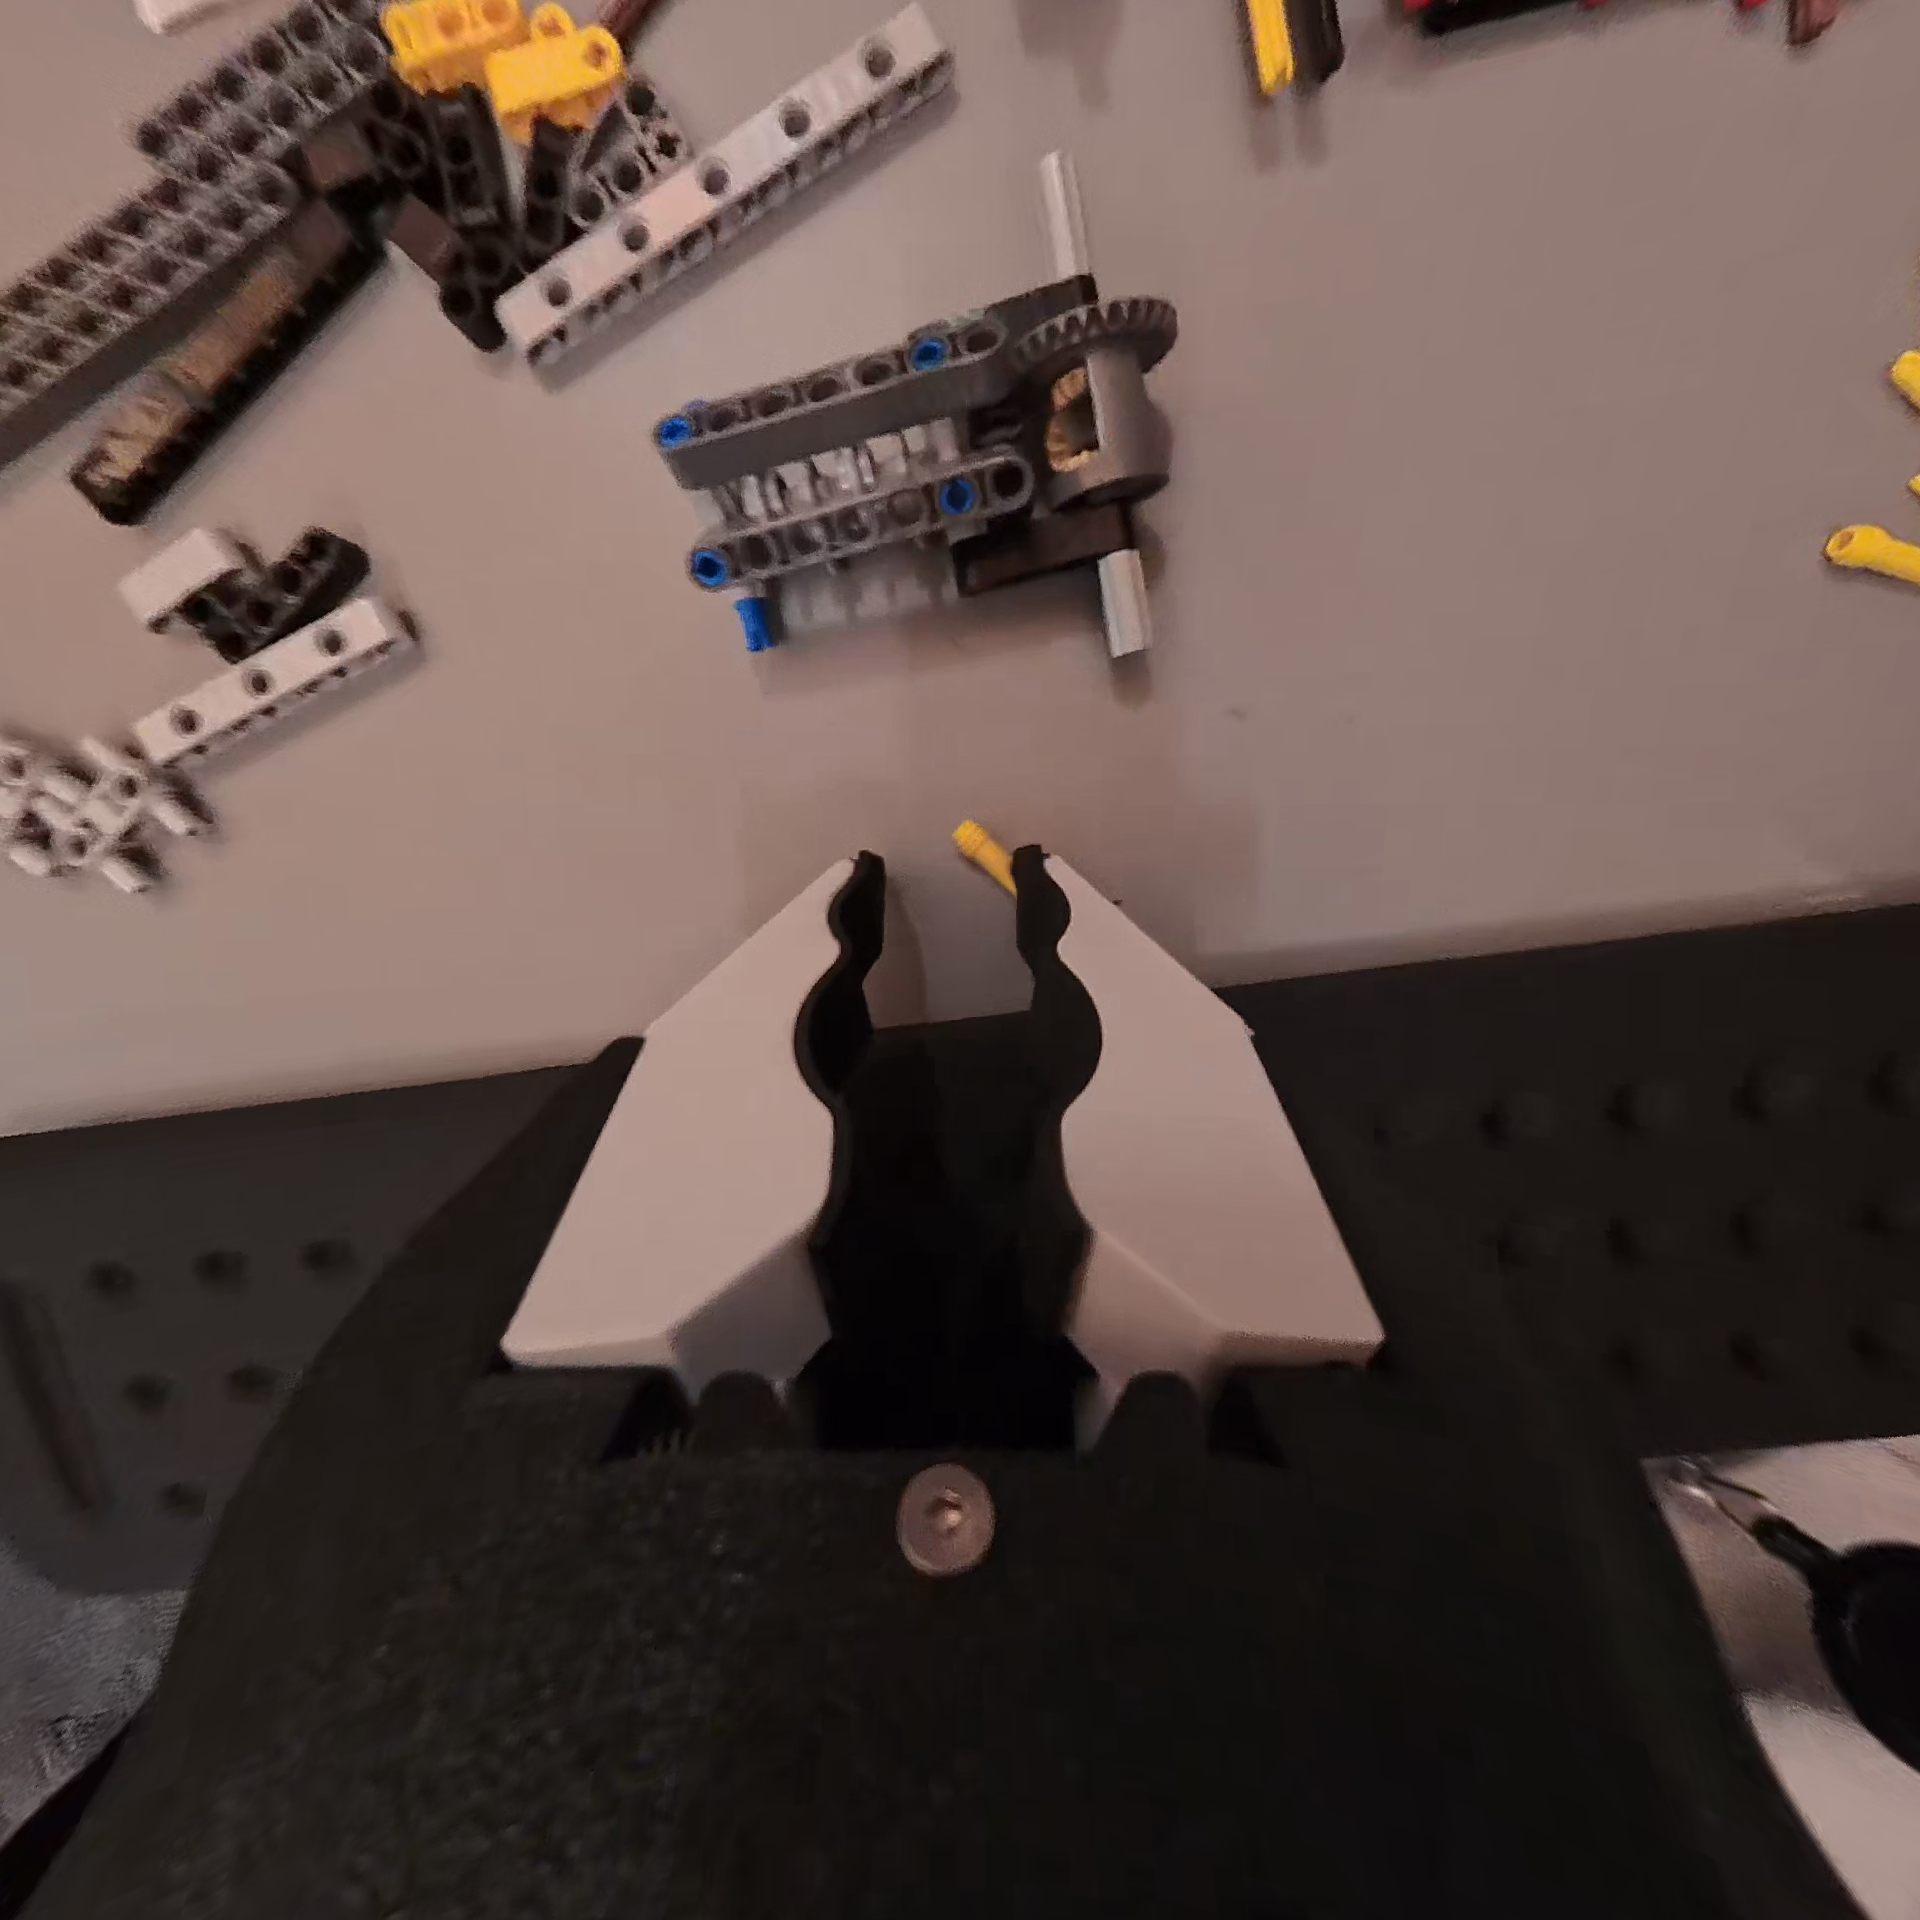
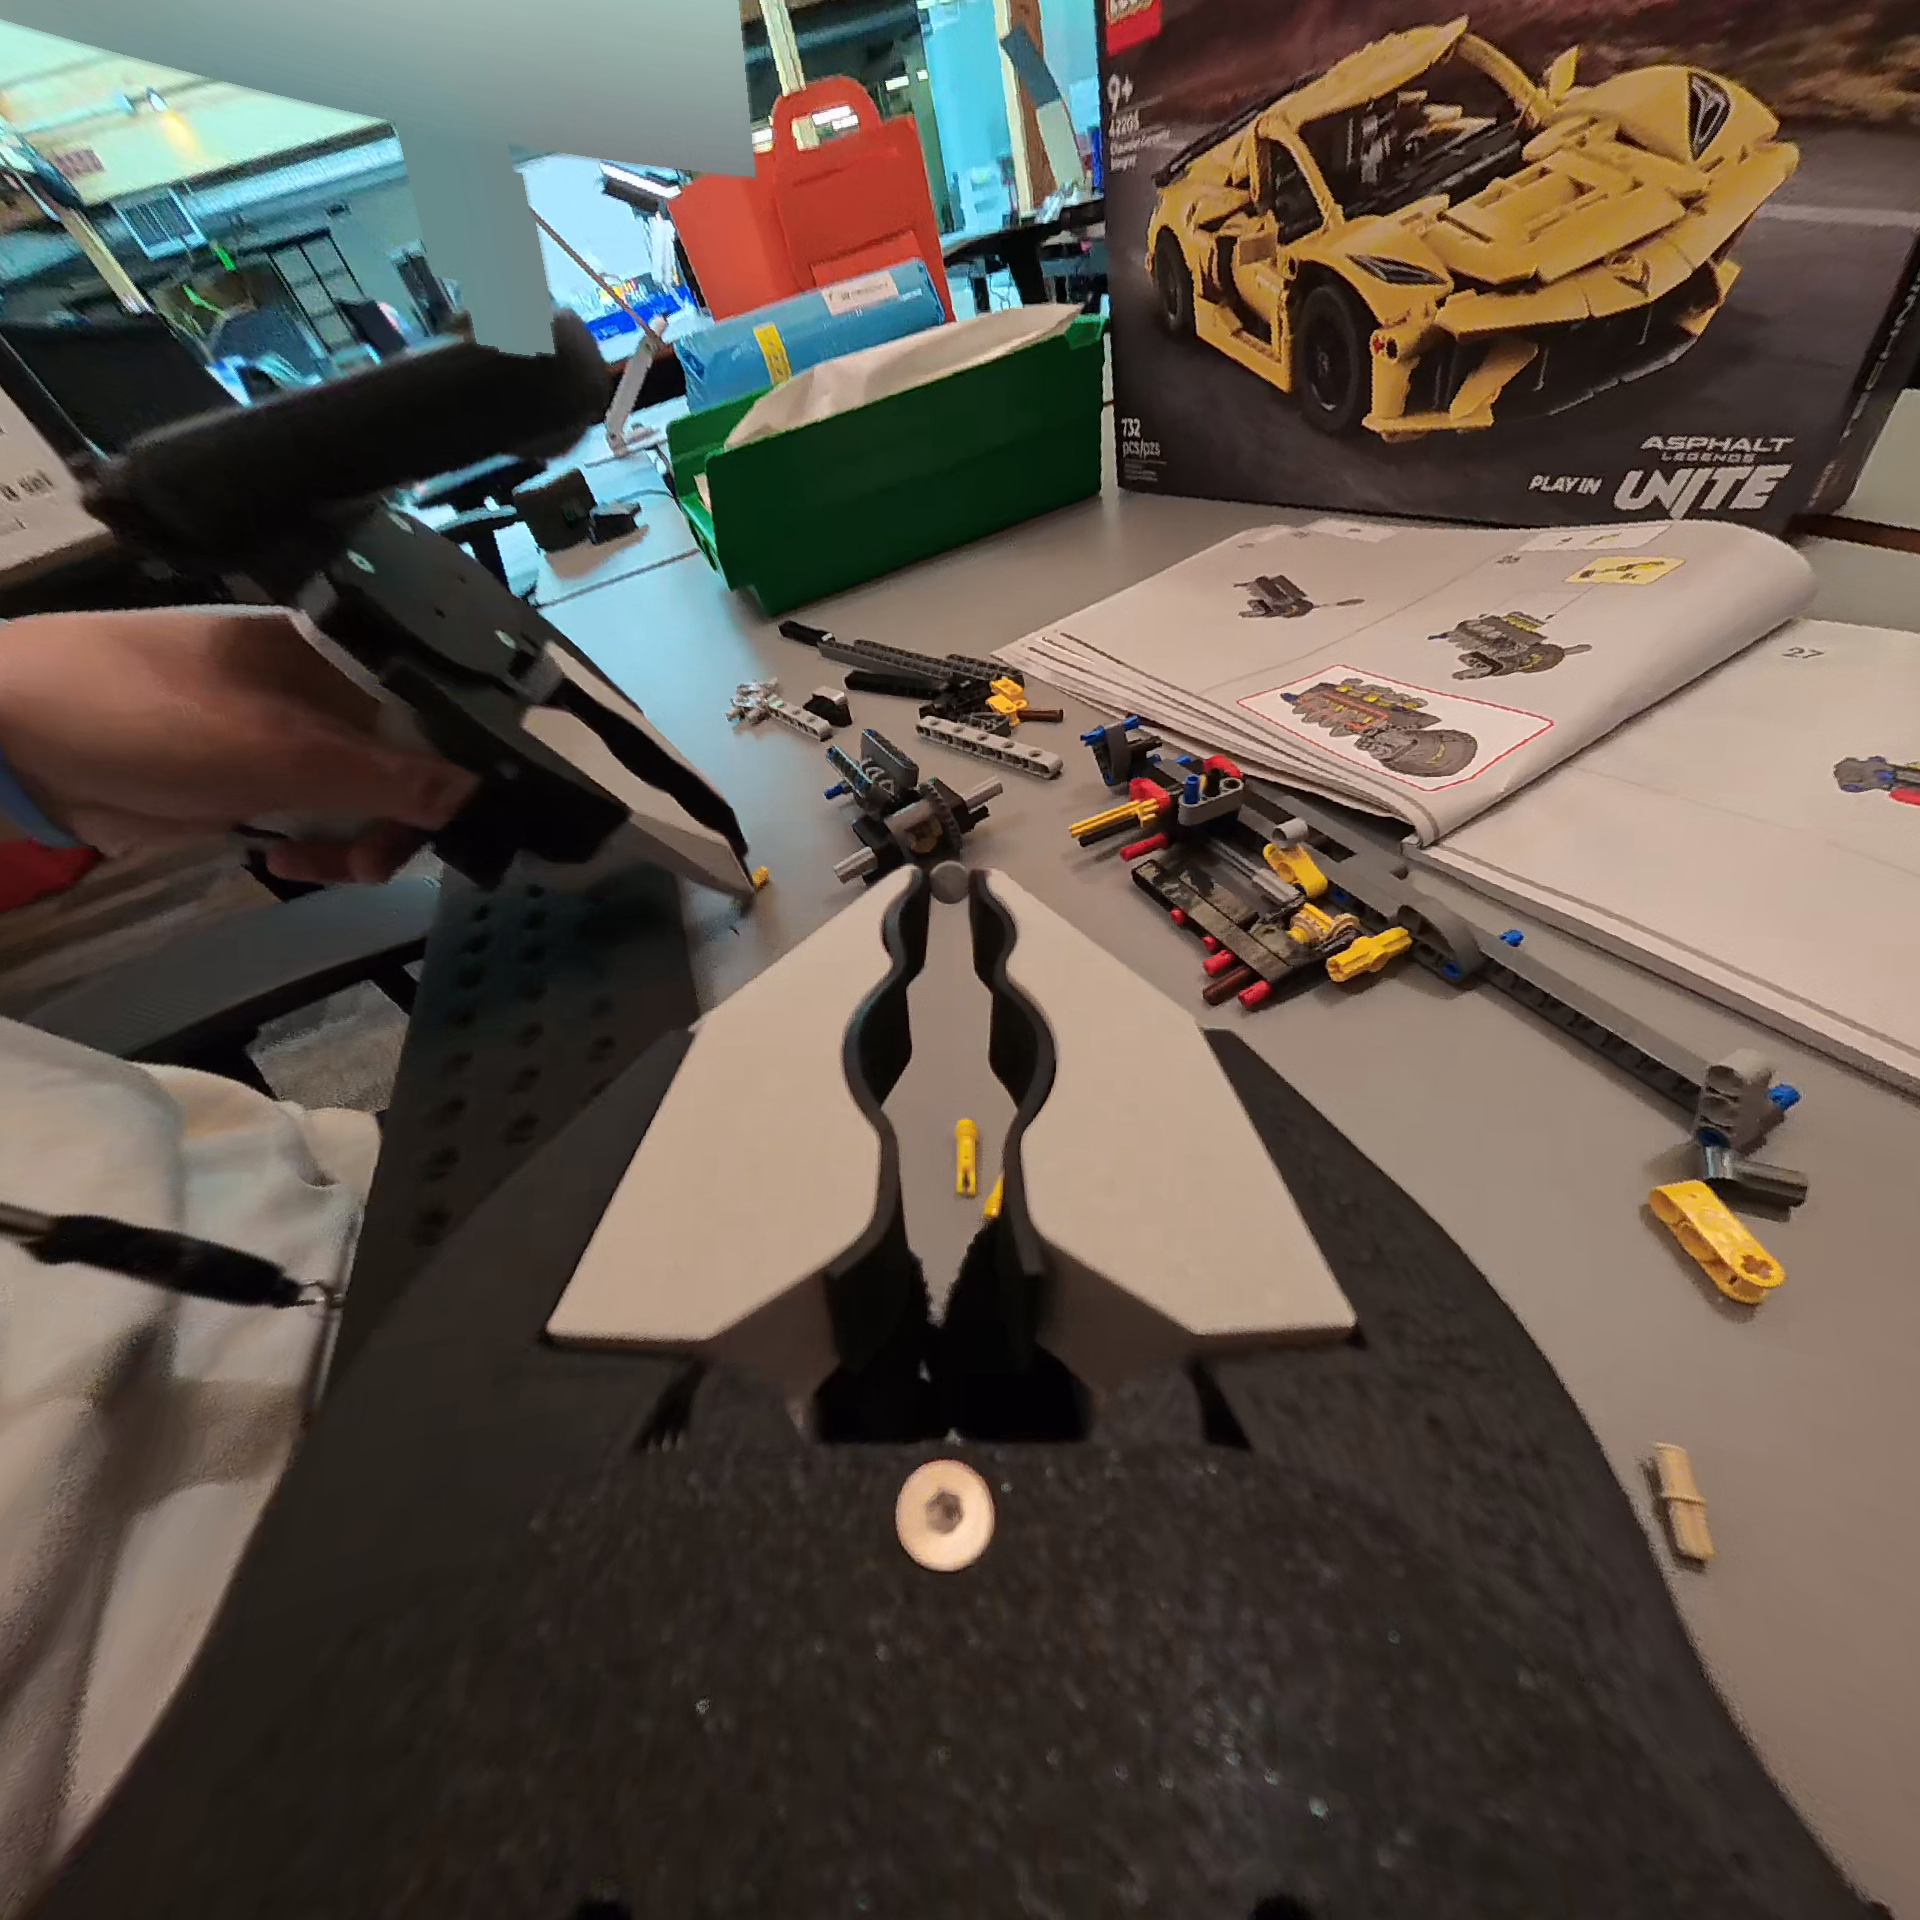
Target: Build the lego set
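A small yellow peg (image 1: 985,854) lies partly hidden behind the right fingertip of the left gripper (image 1: 945,858). Far left of that gripper, the long black-and-grey studded beam (image 1: 125,312) is blurred and runs off the picture's edge. At the right edge, yellow pegs (image 1: 1875,553) are cut off. Under the right gripper (image 2: 948,881), a second short yellow peg (image 2: 994,1197) is mostly hidden by its right finger.

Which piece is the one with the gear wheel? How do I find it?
Start at the open instruction booklet on the grey table. Left of it, past the long grey beam with red and yellow pins, sits a small gear assembly. It alone has a toothed wheel and blue pins on a grey axle.
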The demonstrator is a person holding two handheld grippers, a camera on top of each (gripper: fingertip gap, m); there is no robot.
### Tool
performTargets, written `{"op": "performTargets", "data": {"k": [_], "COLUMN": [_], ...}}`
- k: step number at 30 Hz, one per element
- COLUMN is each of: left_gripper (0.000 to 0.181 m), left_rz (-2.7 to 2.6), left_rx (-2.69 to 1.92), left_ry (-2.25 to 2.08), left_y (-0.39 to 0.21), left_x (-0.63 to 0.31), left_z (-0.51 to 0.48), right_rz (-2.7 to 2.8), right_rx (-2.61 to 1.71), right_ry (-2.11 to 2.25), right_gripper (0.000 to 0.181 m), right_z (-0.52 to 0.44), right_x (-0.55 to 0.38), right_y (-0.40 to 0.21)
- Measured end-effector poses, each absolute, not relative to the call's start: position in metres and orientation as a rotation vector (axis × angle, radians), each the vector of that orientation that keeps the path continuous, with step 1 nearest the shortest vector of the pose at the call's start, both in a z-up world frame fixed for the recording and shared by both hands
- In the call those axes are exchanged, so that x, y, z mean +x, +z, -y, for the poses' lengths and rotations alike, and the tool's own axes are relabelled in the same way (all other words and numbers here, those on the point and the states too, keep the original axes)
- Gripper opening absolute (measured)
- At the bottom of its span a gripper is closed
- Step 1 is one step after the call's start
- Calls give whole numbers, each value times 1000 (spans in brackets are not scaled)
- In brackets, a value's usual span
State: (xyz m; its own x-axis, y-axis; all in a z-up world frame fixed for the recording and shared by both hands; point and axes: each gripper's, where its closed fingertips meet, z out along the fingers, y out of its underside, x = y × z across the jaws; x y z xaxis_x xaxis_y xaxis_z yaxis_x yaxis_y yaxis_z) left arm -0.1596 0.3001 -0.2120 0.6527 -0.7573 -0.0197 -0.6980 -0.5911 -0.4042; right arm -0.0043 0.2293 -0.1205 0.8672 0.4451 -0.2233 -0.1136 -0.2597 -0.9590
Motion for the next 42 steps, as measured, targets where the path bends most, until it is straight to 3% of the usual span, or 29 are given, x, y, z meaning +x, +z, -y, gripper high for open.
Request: {"op": "performTargets", "data": {"k": [4, 7, 14, 16, 19, 24, 31, 32, 37, 39, 42], "left_gripper": [24, 5, 31, 19, 29, 27, 15, 5, 4, 4, 4], "left_rz": [-1180, -1215, -1501, -1755, -1995, -2256, -2585, -2612, -2567, -2402, -1839], "left_rx": [-2524, -2552, -2371, -2207, -2077, -1853, -1475, -1455, -1589, -1738, -2042], "left_ry": [-156, -179, -111, -69, -72, -77, -59, -62, -77, -271, -987], "left_y": [-215, -216, -187, -186, -195, -211, -214, -215, -215, -210, -170], "left_x": [-155, -150, -162, -168, -173, -170, -162, -162, -161, -148, -96], "left_z": [-299, -292, -291, -289, -293, -304, -295, -293, -293, -286, -253], "right_rz": [223, 228, 216, 208, 192, 182, 196, 197, 201, 209, 262], "right_rx": [-1723, -1709, -1684, -1671, -1663, -1664, -1678, -1679, -1685, -1689, -1699], "right_ry": [609, 639, 687, 693, 720, 715, 716, 715, 717, 726, 779], "right_gripper": [7, 7, 7, 7, 7, 7, 7, 7, 6, 7, 7], "right_z": [-227, -225, -224, -223, -222, -222, -223, -223, -223, -223, -221], "right_x": [-2, -4, -5, -4, -3, 0, -3, -3, -4, -7, -20], "right_y": [-114, -111, -107, -105, -103, -104, -106, -107, -108, -108, -110]}}
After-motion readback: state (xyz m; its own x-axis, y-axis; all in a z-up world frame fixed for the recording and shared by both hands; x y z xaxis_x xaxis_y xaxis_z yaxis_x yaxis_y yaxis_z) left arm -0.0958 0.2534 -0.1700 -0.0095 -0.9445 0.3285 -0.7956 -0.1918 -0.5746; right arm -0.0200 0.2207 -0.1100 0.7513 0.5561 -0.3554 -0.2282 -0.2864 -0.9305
